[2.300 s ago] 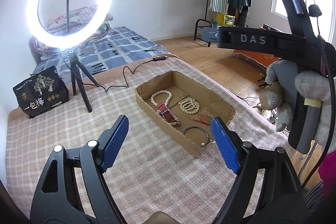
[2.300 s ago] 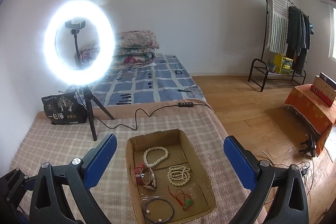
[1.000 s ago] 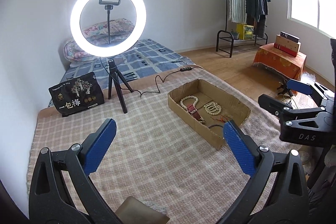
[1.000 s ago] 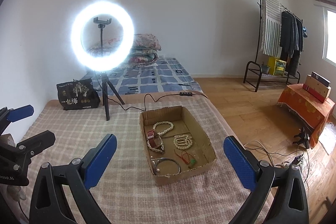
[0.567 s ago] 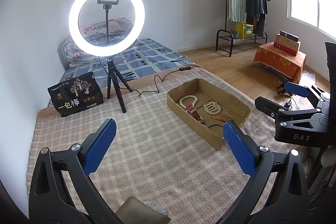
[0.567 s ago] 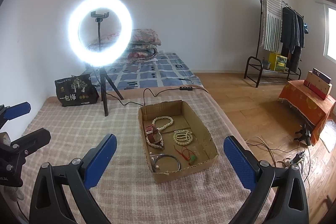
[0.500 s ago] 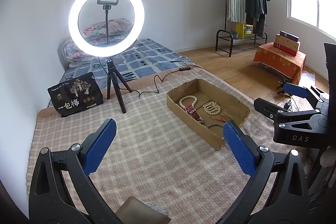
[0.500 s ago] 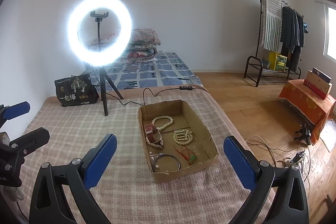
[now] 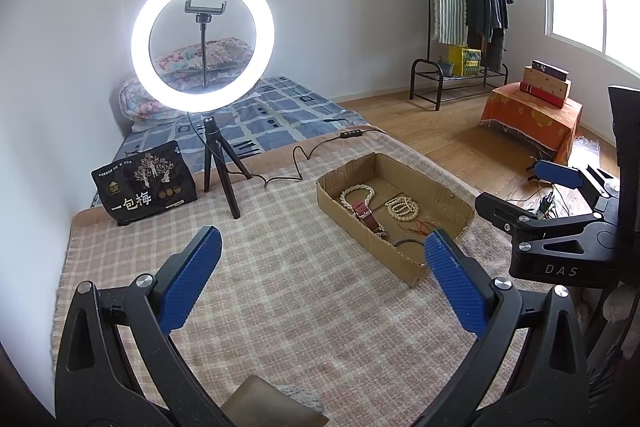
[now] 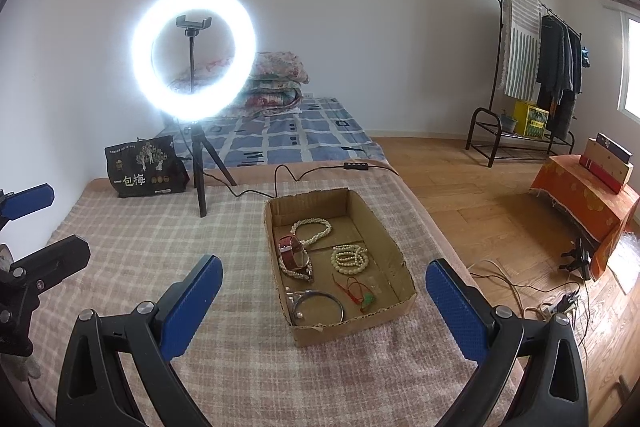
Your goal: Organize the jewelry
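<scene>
A shallow cardboard box (image 10: 394,257) (image 9: 444,193) sits on the checked blanket. In it lie a white bead necklace (image 10: 314,229), a red-strap watch (image 10: 292,253), a coiled cream bead bracelet (image 10: 350,259), a metal bangle (image 10: 318,303) and a red cord with a green charm (image 10: 362,293). My right gripper (image 10: 320,291) is open and empty, held back from the box. My left gripper (image 9: 320,263) is open and empty, to the left of the box. Each gripper also shows at the edge of the other's view (image 9: 532,195) (image 10: 28,227).
A lit ring light on a tripod (image 10: 195,57) stands at the back left of the blanket, its cable (image 10: 280,175) running behind the box. A black bag (image 10: 144,167) sits by the wall. The blanket's right edge drops to the wooden floor (image 10: 500,227).
Both grippers have pulled back and away from the box, so it looks smaller and farther. In the last half second almost nothing has moved. Both stayed open.
</scene>
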A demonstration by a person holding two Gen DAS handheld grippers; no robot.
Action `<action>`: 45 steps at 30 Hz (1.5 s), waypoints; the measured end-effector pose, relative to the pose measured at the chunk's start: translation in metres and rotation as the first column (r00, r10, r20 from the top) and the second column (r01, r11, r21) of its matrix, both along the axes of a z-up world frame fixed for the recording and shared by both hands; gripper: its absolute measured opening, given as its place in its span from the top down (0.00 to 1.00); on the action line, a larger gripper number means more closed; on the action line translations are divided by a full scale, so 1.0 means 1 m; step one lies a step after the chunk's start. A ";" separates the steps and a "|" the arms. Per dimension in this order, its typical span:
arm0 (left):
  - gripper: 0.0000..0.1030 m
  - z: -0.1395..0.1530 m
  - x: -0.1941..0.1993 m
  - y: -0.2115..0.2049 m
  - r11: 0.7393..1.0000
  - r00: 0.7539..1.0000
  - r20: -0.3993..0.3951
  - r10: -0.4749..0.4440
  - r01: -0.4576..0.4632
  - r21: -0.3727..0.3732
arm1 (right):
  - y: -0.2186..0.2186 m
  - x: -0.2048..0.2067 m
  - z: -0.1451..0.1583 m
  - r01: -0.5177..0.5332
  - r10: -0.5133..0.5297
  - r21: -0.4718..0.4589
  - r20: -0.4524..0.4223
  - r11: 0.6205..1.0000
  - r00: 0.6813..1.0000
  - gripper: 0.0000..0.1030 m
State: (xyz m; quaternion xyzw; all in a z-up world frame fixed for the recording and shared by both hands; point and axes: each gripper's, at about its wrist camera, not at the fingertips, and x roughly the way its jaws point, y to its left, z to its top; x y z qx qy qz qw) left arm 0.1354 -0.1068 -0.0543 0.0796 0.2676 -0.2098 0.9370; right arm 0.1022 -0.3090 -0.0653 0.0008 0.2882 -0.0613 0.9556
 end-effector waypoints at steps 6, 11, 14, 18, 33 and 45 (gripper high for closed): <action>0.00 0.000 0.000 0.000 1.000 1.000 0.000 0.001 -0.001 0.001 | 0.000 0.000 0.000 -0.001 0.001 -0.001 0.001 1.000 1.000 0.00; 0.00 0.001 -0.001 -0.001 1.000 1.000 0.002 0.001 -0.001 0.002 | 0.000 0.000 -0.001 -0.002 0.002 0.001 -0.001 1.000 1.000 0.00; 0.00 0.000 -0.001 -0.001 1.000 1.000 0.002 0.001 -0.001 0.001 | 0.000 0.000 -0.001 -0.001 0.001 0.001 -0.001 1.000 1.000 0.00; 0.00 0.001 -0.001 -0.002 1.000 1.000 0.002 -0.001 0.001 0.003 | 0.000 -0.001 -0.002 -0.002 0.002 0.001 -0.002 1.000 1.000 0.00; 0.00 0.003 -0.002 -0.003 1.000 1.000 0.007 0.000 0.000 0.004 | 0.001 -0.001 -0.004 -0.006 0.006 -0.001 -0.009 1.000 1.000 0.00; 0.00 0.005 -0.002 -0.001 1.000 1.000 0.016 0.001 -0.001 0.001 | 0.003 -0.004 -0.007 -0.017 0.017 -0.009 -0.017 1.000 1.000 0.00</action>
